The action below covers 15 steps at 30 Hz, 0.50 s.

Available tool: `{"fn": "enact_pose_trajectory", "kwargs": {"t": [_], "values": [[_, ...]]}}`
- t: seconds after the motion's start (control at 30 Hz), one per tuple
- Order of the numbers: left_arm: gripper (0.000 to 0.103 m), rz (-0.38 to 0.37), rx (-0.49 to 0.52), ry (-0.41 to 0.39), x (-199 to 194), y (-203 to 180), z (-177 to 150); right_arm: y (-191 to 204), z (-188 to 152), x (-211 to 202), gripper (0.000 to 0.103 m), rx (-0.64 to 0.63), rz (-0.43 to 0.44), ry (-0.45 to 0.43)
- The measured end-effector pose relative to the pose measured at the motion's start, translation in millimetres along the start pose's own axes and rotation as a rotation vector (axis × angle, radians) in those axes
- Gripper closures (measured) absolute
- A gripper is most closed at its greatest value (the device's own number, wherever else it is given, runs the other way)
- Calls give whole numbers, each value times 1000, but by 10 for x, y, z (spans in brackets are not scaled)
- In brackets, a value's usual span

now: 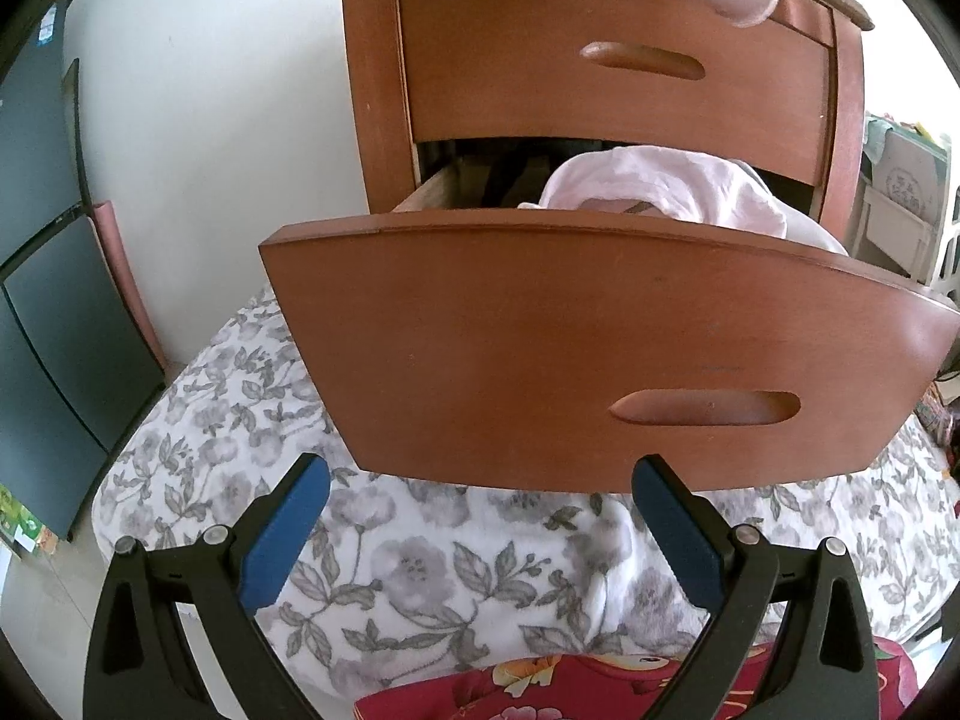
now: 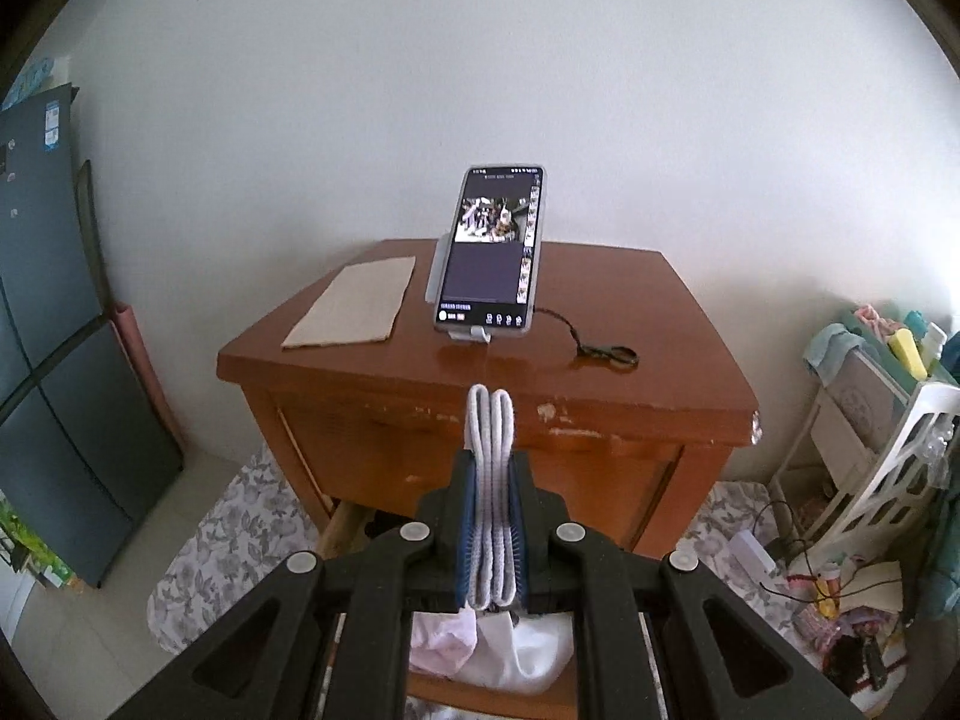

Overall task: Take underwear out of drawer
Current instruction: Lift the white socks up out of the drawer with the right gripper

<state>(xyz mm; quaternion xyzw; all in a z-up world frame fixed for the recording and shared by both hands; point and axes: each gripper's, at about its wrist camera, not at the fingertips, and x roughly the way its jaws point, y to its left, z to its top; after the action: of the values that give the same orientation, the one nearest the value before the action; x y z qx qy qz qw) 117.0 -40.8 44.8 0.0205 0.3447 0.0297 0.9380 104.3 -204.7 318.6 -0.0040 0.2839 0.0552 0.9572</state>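
- Bedroom corner, white wall (image 2: 420, 90), a dark fridge (image 1: 42, 324) at the left, flower-print bedding (image 1: 432, 570) below, and a wooden nightstand (image 2: 480, 354) in the middle.
- On the nightstand top: a phone (image 2: 489, 252) propped on a stand, a flat piece of cardboard (image 2: 354, 303), a dark cord (image 2: 594, 348).
- Lower drawer (image 1: 570, 348) pulled well out, upper drawer (image 1: 612, 84) closed.
- Right gripper (image 2: 491, 516) raised above the open drawer, jaws clenched on the folded elastic band of the underwear (image 2: 491, 480); the band stands up between the blue pads, with the pale pink and white cloth hanging down beneath.
- In the left wrist view, a pale pink edge near the top of the frame, probably the same hanging garment.
- More pink cloth (image 1: 648, 192) heaped in the drawer, just behind its front panel.
- Left gripper (image 1: 480, 534) low in front of the drawer front, jaws released wide, nothing between them, well apart from the cloth.
- Light, soft and limp stuff, likely to sag and drape, not fragile; little risk of slipping given the ribbed band.
- Best held at the waistband, as here, where the doubled elastic gives the pads something thick to bite.
- Judged nearly done: garment apparently clear of the drawer, only the setting down left.
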Motion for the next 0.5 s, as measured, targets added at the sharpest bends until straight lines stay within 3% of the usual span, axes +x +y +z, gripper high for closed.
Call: {"fn": "enact_pose_trajectory", "kwargs": {"t": [0.5], "values": [[2, -15, -42, -63, -124, 78, -10, -6, -464, -722, 92, -63, 42, -38]]}}
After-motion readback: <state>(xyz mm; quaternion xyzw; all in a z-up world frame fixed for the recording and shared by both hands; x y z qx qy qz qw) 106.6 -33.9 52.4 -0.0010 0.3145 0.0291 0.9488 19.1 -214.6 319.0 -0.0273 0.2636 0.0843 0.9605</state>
